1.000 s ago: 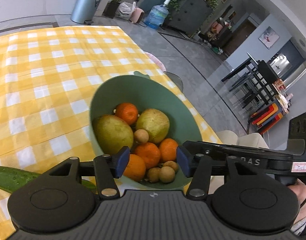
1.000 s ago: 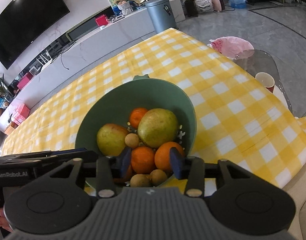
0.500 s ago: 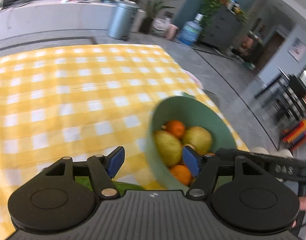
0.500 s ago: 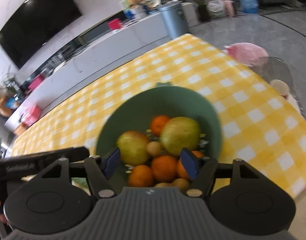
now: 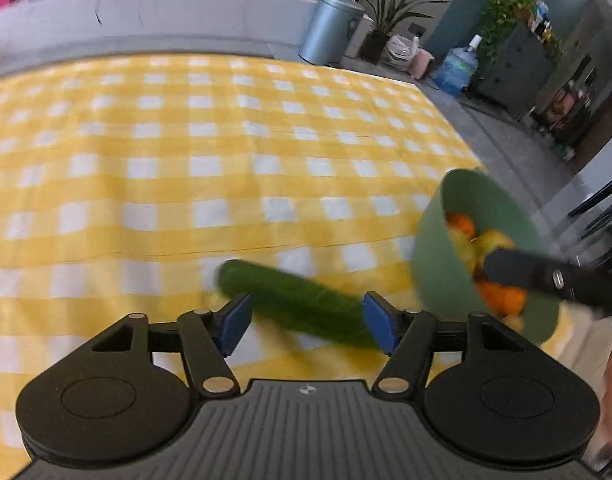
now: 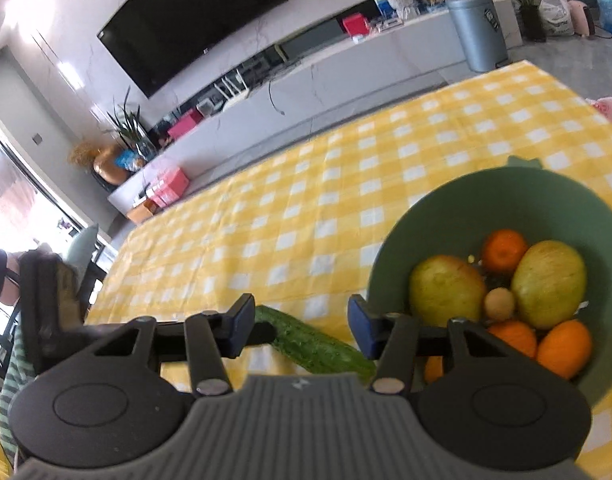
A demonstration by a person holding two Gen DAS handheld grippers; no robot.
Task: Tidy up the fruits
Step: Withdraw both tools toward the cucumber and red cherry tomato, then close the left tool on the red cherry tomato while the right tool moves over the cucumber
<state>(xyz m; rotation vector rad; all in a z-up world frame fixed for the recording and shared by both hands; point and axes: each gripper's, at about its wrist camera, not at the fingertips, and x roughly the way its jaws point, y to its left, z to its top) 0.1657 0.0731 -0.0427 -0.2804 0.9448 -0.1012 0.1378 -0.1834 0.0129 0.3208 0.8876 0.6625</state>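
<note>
Fruit lay together in a green bowl (image 6: 437, 216) that stood on the yellow checked tablecloth (image 6: 306, 208) near its right edge. In the right wrist view the bowl held two yellow-green mangoes (image 6: 445, 290), several oranges (image 6: 503, 250) and a small brown round fruit (image 6: 499, 303) between the mangoes.

A cucumber (image 5: 294, 304) lay flat on the cloth just beside the bowl, to its left, and it was not inside the bowl. In the left wrist view it looked blurred.

The left gripper (image 5: 304, 322) had its two blue-tipped fingers wide apart, and they held nothing. The cucumber's near end appeared between them, but I could not tell if the gripper was above it or touching it.

The right gripper (image 6: 302, 326) also had its fingers spread apart and empty. Through its gap the cucumber was seen, and its right finger (image 6: 359, 326) stood in front of the bowl's left rim. In the left wrist view, the right gripper's black body crossed in front of the bowl's opening.

A grey bin (image 5: 331, 28) and a water bottle (image 5: 455, 66) stood on the floor beyond the table.
</note>
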